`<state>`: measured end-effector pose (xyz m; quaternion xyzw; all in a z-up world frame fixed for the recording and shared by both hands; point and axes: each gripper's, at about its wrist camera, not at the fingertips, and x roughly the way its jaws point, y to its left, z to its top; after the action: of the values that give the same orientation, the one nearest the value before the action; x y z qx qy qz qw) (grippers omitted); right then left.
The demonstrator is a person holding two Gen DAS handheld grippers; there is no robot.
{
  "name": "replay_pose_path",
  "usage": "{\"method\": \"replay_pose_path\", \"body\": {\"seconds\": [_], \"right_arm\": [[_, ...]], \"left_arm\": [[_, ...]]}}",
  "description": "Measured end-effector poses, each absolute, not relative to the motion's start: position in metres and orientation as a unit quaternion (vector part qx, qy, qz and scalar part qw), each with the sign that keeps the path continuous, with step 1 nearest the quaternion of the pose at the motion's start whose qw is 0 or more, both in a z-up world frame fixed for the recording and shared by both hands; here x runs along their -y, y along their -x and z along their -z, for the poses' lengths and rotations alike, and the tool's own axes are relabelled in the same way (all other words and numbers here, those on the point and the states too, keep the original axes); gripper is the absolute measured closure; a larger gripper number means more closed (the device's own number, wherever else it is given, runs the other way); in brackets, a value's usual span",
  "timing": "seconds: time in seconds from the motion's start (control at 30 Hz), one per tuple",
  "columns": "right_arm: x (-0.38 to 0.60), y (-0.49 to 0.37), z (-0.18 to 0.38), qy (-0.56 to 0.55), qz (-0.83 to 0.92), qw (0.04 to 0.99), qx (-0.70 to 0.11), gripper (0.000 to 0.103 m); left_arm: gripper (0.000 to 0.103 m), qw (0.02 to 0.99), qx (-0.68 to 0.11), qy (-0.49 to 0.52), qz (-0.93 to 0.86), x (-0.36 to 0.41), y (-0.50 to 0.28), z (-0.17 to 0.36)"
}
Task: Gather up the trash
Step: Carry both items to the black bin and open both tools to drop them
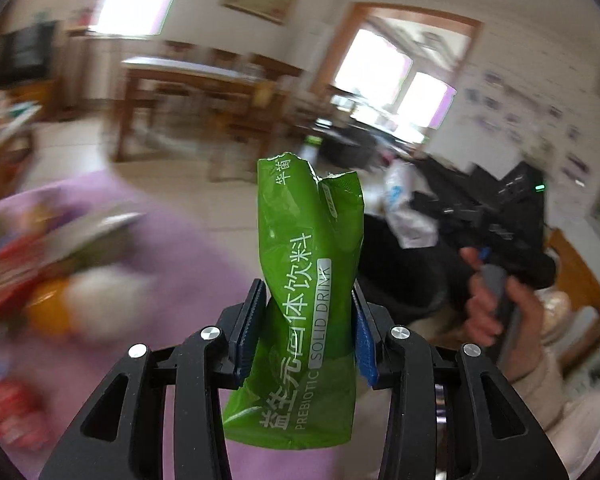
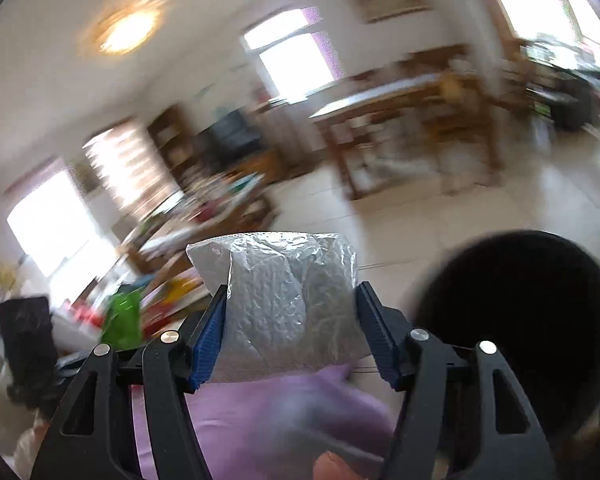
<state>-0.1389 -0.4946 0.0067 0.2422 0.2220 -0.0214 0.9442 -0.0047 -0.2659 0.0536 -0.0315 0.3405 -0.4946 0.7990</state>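
The green drink sachet (image 1: 308, 280) stands upright at centre frame, long axis vertical, torn end up, clenched between the left tongs (image 1: 306, 332). The right tongs (image 2: 290, 332) grasp a crumpled clear plastic bag (image 2: 284, 300), its open end up. Below lies a lilac tabletop (image 2: 260, 420); a black bin (image 2: 520, 332) is at lower right, the blurred tiled room beyond.

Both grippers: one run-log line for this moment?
left gripper: shut on green drink pouch | right gripper: shut on bubble wrap | black bin: right of bubble wrap | views: motion-blurred
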Motion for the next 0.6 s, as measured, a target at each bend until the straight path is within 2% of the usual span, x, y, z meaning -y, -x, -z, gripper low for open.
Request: {"method": "replay_pose_path", "body": {"seconds": [0.13, 0.27, 0.37, 0.4, 0.43, 0.47, 0.5, 0.53, 0.6], "right_arm": [[0.564, 0.160, 0.026, -0.297, 0.092, 0.919, -0.242, 0.039], [0.598, 0.170, 0.061, -0.329, 0.110, 0.900, -0.265, 0.037], [0.614, 0.167, 0.075, -0.345, 0.103, 0.889, -0.283, 0.028], [0.618, 0.168, 0.079, -0.348, 0.097, 0.887, -0.286, 0.021], [0.622, 0.169, 0.081, -0.351, 0.093, 0.887, -0.285, 0.014], [0.627, 0.174, 0.082, -0.353, 0.091, 0.888, -0.281, 0.012], [0.635, 0.182, 0.083, -0.353, 0.090, 0.889, -0.276, 0.010], [0.636, 0.188, 0.082, -0.352, 0.090, 0.892, -0.270, 0.010], [0.636, 0.195, 0.081, -0.345, 0.091, 0.900, -0.251, 0.010]], "left_arm": [[0.062, 0.749, -0.370, 0.027, 0.549, 0.377, 0.002, -0.039], [0.062, 0.729, -0.397, 0.019, 0.557, 0.454, -0.002, -0.017], [0.062, 0.722, -0.413, 0.015, 0.556, 0.496, -0.005, -0.005], [0.060, 0.724, -0.415, 0.011, 0.551, 0.505, -0.002, -0.001], [0.054, 0.727, -0.417, 0.006, 0.546, 0.516, -0.003, 0.006], [0.048, 0.729, -0.421, 0.002, 0.540, 0.523, -0.002, 0.009], [0.033, 0.735, -0.422, -0.001, 0.531, 0.527, -0.002, 0.012], [0.025, 0.743, -0.419, -0.003, 0.522, 0.528, -0.009, 0.019], [0.021, 0.761, -0.406, -0.009, 0.505, 0.531, -0.009, 0.021]]}}
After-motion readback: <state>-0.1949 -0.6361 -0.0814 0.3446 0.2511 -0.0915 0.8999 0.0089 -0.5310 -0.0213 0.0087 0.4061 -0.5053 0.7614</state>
